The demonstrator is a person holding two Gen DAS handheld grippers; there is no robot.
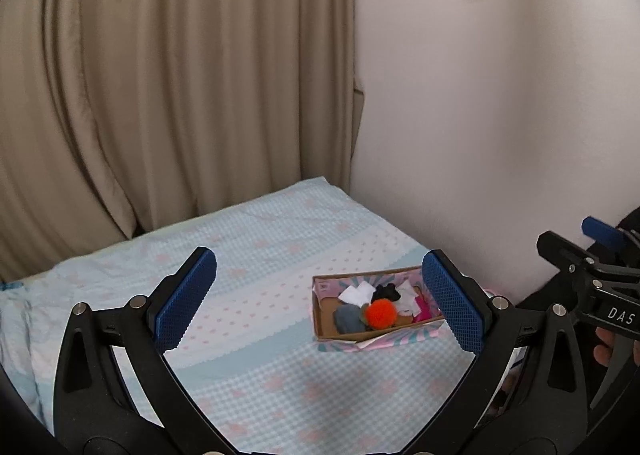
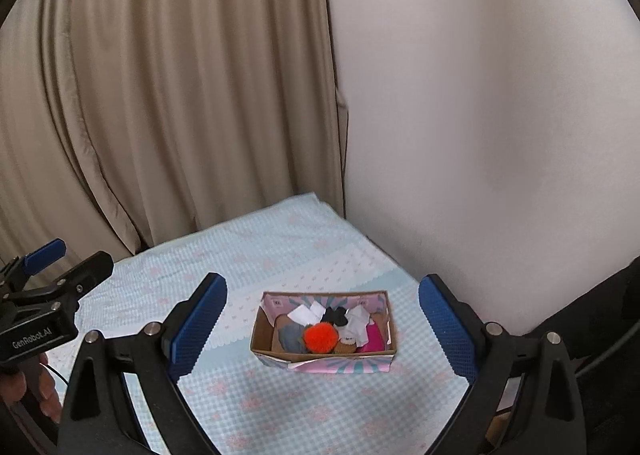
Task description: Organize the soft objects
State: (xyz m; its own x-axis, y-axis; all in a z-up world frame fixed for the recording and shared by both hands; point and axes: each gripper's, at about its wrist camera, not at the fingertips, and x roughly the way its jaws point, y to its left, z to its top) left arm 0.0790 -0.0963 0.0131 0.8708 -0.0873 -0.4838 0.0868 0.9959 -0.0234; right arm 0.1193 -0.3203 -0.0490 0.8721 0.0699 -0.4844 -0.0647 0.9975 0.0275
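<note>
A small cardboard box (image 1: 326, 329) (image 2: 260, 341) with a pink and teal printed outside sits on the bed. Inside lie an orange pom-pom (image 1: 381, 313) (image 2: 319, 337), a grey soft piece (image 1: 347, 317), black and white cloth pieces (image 2: 340, 315) and a pink one (image 2: 374, 337). My left gripper (image 1: 320, 303) hangs open above the bed, with the box seen between its blue pads and nothing held. My right gripper (image 2: 324, 325) is likewise open and empty, raised in front of the box. Each gripper shows at the edge of the other's view.
The bed (image 1: 260, 251) wears a light blue checked sheet with pink motifs. Beige curtains (image 1: 160, 75) hang behind it on the left and a plain pale wall (image 1: 500, 115) runs along its right side. A hand (image 2: 40, 391) grips the left tool's handle.
</note>
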